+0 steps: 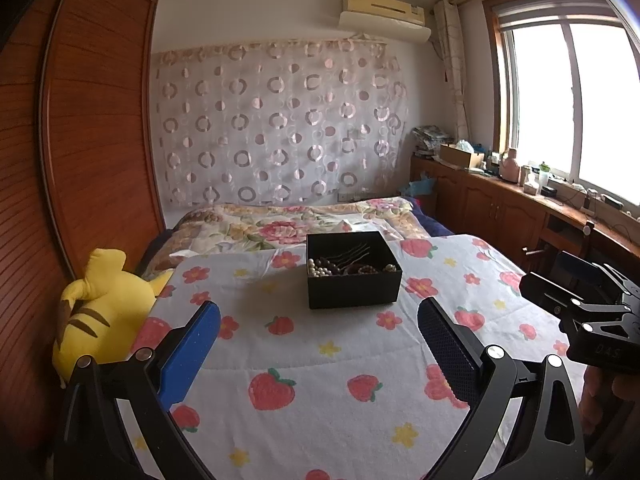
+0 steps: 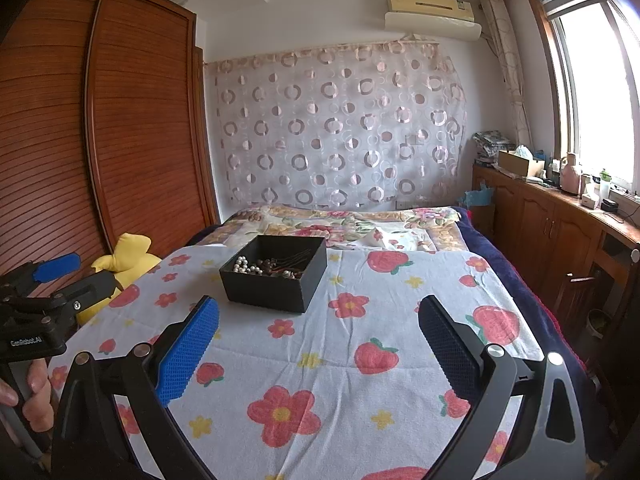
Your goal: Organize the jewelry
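Observation:
A black open box (image 1: 353, 285) sits on the strawberry-print blanket (image 1: 312, 360), holding a pearl string (image 1: 316, 269), dark beads and thin dark hairpins. It also shows in the right wrist view (image 2: 272, 282) with the pearls (image 2: 242, 266) at its left side. My left gripper (image 1: 320, 320) is open and empty, a little short of the box. My right gripper (image 2: 318, 316) is open and empty, near the box and to its right. Each gripper shows in the other's view: the right one (image 1: 584, 312) and the left one (image 2: 52, 280).
A yellow plush toy (image 1: 100, 312) lies at the bed's left edge beside a wooden wardrobe (image 1: 88, 128). A floral quilt (image 1: 288, 224) lies beyond the box. Wooden cabinets (image 1: 500, 200) with clutter run along the right under the window.

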`<state>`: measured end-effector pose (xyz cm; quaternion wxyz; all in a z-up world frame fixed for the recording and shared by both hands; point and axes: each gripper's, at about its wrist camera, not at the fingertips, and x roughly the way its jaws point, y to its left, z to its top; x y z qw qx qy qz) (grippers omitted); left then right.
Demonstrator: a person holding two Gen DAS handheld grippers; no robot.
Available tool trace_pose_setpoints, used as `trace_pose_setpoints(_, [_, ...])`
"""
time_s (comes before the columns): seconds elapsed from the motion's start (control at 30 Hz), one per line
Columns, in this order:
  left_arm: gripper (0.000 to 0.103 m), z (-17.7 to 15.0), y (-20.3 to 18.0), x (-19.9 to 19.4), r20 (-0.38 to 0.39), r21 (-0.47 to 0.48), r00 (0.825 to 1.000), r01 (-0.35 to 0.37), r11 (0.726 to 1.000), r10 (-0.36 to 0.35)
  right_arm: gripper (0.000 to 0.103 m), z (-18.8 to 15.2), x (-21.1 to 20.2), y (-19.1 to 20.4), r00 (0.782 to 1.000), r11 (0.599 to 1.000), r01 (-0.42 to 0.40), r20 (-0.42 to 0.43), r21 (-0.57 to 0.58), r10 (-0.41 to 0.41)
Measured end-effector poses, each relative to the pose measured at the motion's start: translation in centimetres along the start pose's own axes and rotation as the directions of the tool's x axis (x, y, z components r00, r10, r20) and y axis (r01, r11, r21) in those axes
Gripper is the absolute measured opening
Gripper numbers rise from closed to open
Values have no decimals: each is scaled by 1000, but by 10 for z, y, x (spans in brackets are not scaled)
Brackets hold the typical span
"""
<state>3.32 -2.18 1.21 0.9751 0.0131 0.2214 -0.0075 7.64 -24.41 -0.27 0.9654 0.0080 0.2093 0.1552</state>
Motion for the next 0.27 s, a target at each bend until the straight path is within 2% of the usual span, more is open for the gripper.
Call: trace_pose_setpoints(0.27, [95,10,-2,-4,0,-3,1000,2,1000,-2,101,0,-1,-1,1000,1000,1,1,2,-1])
